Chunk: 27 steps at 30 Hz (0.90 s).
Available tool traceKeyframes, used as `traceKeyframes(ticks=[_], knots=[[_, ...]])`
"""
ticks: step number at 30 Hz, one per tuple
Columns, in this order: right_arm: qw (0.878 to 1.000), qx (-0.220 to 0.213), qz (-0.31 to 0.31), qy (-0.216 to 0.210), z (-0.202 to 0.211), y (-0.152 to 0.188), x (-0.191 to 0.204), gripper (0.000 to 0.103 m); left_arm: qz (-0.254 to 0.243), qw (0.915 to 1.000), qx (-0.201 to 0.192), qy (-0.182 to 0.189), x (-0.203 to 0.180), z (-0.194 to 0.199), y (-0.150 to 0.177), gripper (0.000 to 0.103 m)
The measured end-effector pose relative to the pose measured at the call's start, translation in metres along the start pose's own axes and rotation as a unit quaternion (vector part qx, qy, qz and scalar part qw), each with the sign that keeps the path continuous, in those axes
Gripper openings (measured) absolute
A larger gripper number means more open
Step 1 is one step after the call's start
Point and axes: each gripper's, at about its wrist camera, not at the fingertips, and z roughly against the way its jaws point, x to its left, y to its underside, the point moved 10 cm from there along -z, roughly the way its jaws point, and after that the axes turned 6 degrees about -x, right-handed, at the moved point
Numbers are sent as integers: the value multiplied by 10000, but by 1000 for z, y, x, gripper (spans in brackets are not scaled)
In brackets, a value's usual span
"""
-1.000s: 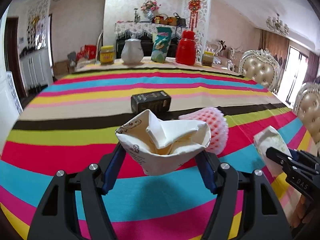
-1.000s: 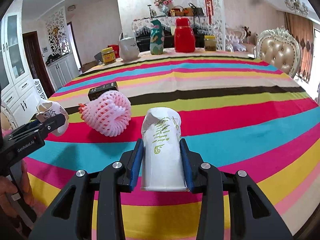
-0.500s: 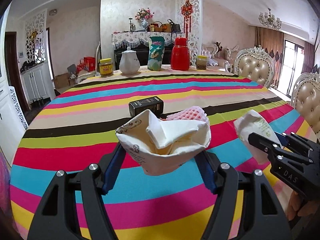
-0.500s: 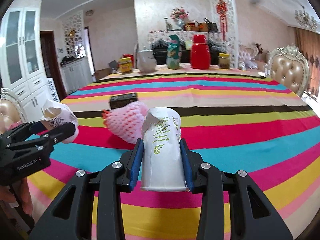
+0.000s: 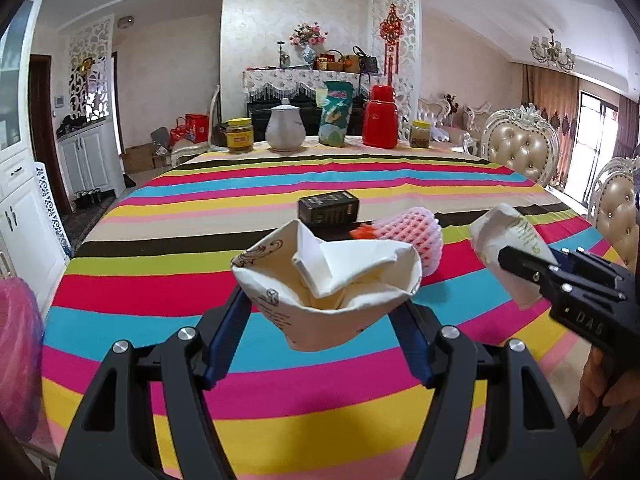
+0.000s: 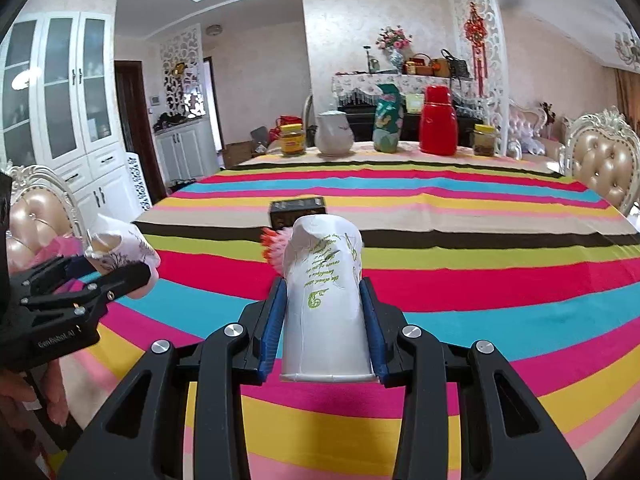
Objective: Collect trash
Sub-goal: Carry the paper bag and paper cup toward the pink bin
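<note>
My left gripper (image 5: 326, 316) is shut on a crushed white paper cup with dark print (image 5: 328, 288), held above the near part of the striped table. It also shows in the right wrist view (image 6: 120, 252). My right gripper (image 6: 324, 312) is shut on a white paper cup with green print (image 6: 324, 300), also seen in the left wrist view (image 5: 508, 256). A pink foam fruit net (image 5: 412, 236) and a black box (image 5: 329, 208) lie on the table beyond both cups.
The striped tablecloth (image 5: 200, 208) covers the table. At its far edge stand a yellow jar (image 5: 239, 135), a white teapot (image 5: 286, 126), a green bag (image 5: 336, 114), a red thermos (image 5: 381, 117) and a small jar (image 5: 419, 134). Padded chairs (image 5: 520, 152) stand right. Something pink (image 5: 18, 352) shows at the left edge.
Both grippers have pulled back and up from the table with their cups. The foam net and box now look farther away. The right gripper's cup hides most of the net.
</note>
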Motion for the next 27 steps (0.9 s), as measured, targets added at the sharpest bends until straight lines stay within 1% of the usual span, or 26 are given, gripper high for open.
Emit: traceKeyframes(ticks=[5,11,14,19,27], knots=[[9998,-45,124,-176,7,-5,24,37,10,9999,-58,-140,21,15,4,66],[9990,47,237,-370,4,-2,56,37,-28,9991,-199,-376,45,36,6,67],[9982,94,284,-510,2,-2,74,37,32,9986,-242,-470,60,47,7,67],[9959,162,450,-764,-4,-4,113,37,104,9976,-264,-637,87,61,9,67],[9907,219,728,-1129,-16,-9,175,37,289,9940,-328,-1001,142,91,15,67]])
